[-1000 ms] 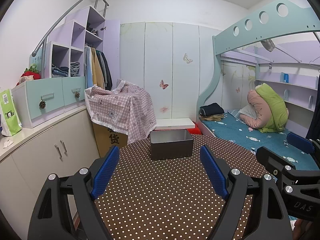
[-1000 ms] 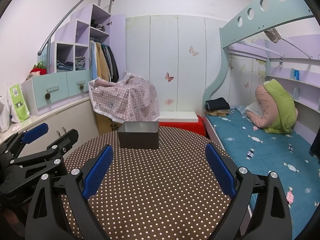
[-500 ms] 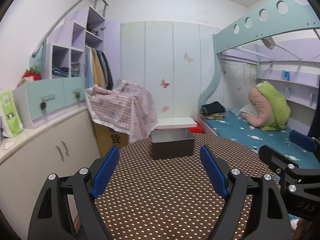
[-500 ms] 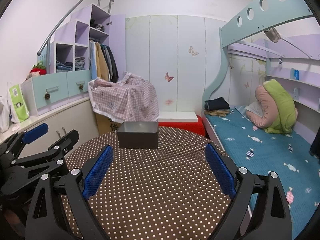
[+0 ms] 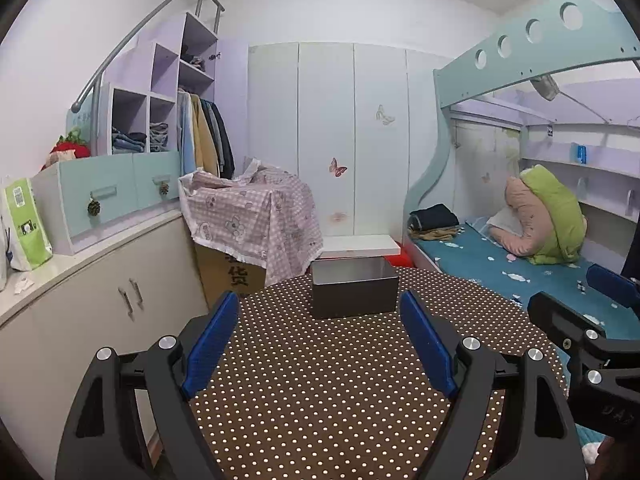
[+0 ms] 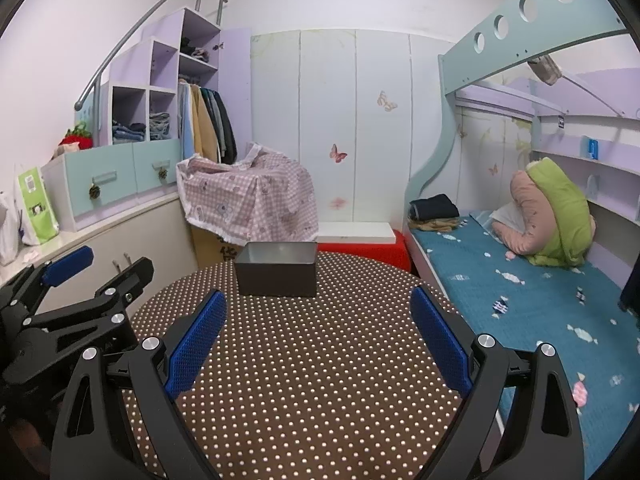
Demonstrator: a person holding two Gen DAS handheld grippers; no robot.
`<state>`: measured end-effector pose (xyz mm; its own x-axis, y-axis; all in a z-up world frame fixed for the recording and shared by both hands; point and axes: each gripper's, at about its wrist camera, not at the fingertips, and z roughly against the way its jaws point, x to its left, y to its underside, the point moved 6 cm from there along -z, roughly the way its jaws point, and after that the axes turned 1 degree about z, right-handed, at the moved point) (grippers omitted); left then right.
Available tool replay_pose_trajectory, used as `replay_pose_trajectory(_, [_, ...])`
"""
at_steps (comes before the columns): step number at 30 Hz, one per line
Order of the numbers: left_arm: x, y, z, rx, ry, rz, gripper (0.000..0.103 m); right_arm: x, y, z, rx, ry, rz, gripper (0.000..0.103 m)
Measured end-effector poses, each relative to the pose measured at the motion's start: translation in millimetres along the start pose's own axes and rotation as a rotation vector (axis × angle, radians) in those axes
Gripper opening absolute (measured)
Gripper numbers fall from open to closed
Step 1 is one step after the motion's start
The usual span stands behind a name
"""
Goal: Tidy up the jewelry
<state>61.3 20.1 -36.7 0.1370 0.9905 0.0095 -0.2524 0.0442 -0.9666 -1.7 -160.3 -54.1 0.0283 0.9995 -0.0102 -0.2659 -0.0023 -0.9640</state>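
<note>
A dark grey open-top box (image 5: 354,293) stands at the far edge of the round brown polka-dot table (image 5: 320,392); it also shows in the right wrist view (image 6: 276,274). No jewelry is visible. My left gripper (image 5: 319,340) is open and empty, held above the table short of the box. My right gripper (image 6: 316,336) is open and empty too, to the right of the left one. Each gripper shows at the edge of the other's view, the right (image 5: 592,320) and the left (image 6: 80,284).
A low cabinet (image 5: 100,292) with a green bag (image 5: 26,224) runs along the left. A cardboard box under a pink checked cloth (image 5: 252,212) stands behind the table. A bunk bed with a teal mattress (image 6: 520,292) lies to the right.
The left wrist view has shifted slightly, with the box a little higher in frame. Both grippers stay open and empty.
</note>
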Motion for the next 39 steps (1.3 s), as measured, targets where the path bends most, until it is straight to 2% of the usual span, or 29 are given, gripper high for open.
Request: replay_pose_trajectory(39, [1.1, 4.1, 0.6, 0.009, 0.006, 0.001, 0.08, 4.6, -2.9, 2.7, 0.006, 0.002, -0.001, 0.09])
